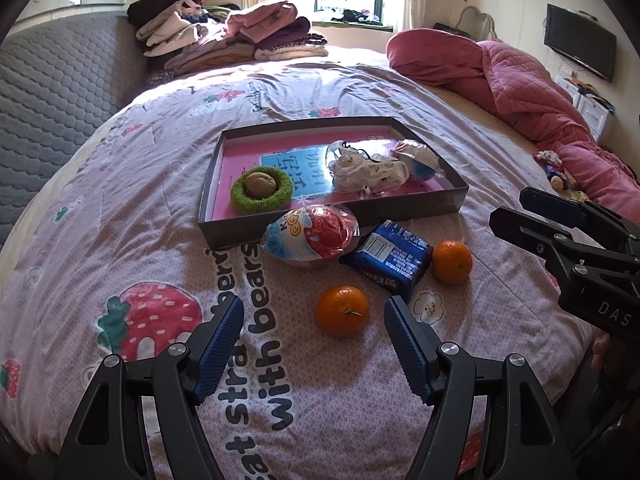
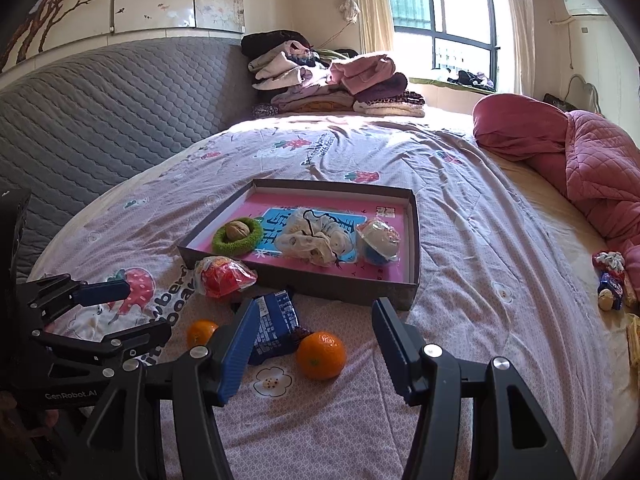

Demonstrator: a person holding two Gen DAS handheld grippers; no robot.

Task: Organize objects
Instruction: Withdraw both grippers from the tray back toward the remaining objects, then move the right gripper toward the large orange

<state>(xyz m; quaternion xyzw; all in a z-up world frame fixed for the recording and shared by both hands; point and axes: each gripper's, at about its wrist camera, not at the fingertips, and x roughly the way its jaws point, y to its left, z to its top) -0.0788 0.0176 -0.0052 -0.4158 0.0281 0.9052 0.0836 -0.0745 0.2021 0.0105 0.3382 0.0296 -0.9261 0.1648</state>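
Tongs (image 1: 314, 318) agape, egg toy (image 1: 310, 236) lengthwise left–right

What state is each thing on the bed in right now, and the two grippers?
Box: open, partly filled.
Walnut: inside green ring.
Egg toy: wrapped, outside box.
Blue packet: sealed, outside.
Tangerines: whole, outside.
Left gripper: open.
Right gripper: open.

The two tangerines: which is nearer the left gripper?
The tangerine between the left gripper's fingertips; the other tangerine sits beyond the blue packet.
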